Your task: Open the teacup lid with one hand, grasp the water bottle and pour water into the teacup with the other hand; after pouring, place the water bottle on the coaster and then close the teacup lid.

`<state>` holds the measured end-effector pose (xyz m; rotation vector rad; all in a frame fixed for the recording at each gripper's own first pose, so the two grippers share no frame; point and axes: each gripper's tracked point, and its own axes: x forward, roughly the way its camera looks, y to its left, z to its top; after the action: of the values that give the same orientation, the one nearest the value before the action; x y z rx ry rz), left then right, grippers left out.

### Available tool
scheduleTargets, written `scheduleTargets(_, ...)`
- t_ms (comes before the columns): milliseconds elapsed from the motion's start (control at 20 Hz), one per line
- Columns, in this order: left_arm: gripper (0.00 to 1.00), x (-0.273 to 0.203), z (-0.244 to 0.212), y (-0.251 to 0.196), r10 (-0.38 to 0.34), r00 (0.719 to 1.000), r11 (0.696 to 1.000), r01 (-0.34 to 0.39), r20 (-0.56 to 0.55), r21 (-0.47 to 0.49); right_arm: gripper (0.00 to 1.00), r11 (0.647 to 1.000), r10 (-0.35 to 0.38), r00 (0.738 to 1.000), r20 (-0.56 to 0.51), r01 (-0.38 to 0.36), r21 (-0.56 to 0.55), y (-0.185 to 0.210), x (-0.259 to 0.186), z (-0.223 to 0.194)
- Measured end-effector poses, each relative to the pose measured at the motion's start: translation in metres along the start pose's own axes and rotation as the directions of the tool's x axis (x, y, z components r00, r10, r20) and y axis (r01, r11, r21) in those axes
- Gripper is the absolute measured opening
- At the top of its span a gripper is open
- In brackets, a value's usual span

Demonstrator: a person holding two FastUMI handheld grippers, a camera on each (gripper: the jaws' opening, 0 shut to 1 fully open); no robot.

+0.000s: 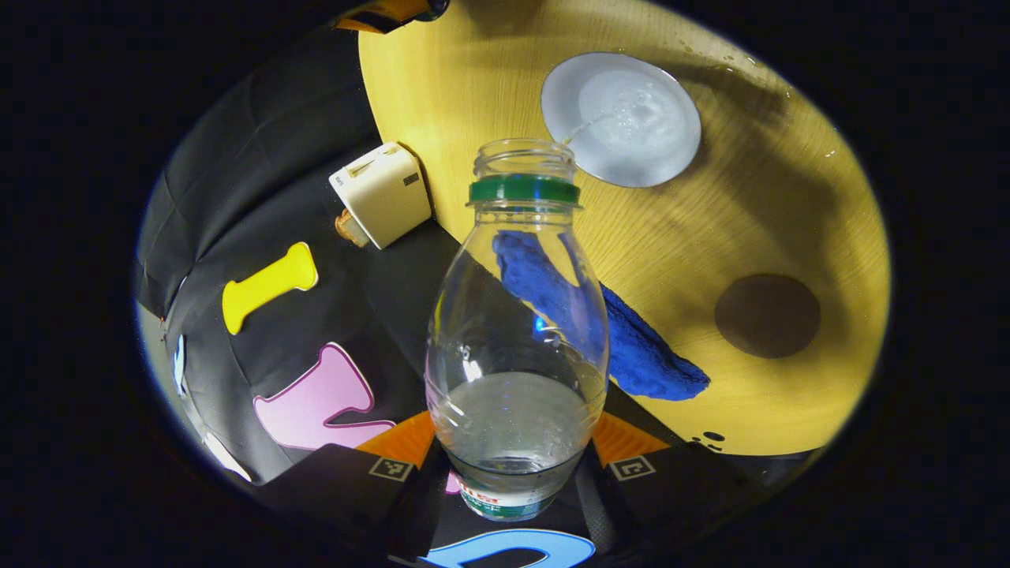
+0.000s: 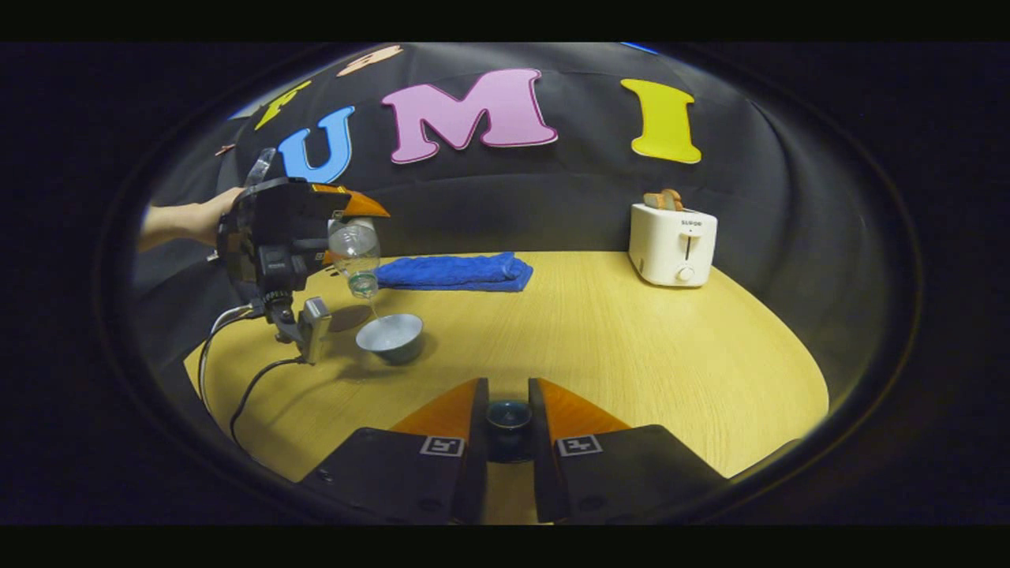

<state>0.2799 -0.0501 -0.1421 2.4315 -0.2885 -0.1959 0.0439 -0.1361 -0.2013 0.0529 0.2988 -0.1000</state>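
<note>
Left gripper (image 1: 513, 473) clamped on the tilted water bottle (image 1: 517, 347), a thin stream falling into the open teacup (image 1: 623, 118) on the tabletop (image 1: 750, 197). Right gripper (image 2: 509, 442) closed on the teacup lid (image 2: 509, 416), held low above the tabletop, apart from the teacup. Brown coaster (image 1: 767, 315) near a blue cloth (image 1: 639, 347).

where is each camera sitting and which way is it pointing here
Left gripper view: rides the left gripper, tipped down along the tilted water bottle at the teacup on the table; its own fingers show.
Right gripper view: rides the right gripper, low, level across the table toward the toaster; its fingers hold the teacup lid.
Shared: bottle, teacup, blue towel, toaster.
</note>
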Motion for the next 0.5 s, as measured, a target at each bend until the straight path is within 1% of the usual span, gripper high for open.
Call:
scheduleTargets(200, 0.75, 0.0011, -0.0013, 0.0010, 0.001, 1.000, 1.000, -0.001, -0.014, 0.005, 0.28, 1.000, -0.006, 1.000, 0.003, 0.006, 0.009, -0.0036, -0.0007, 0.0022)
scheduleTargets(500, 0.75, -0.0013, -0.0013, -0.0020, -0.005, 1.000, 1.000, 0.005, -0.006, 0.018, 0.28, 1.000, -0.020, 1.000, -0.006, 0.020, 0.015, -0.0066, 0.0009, 0.0006)
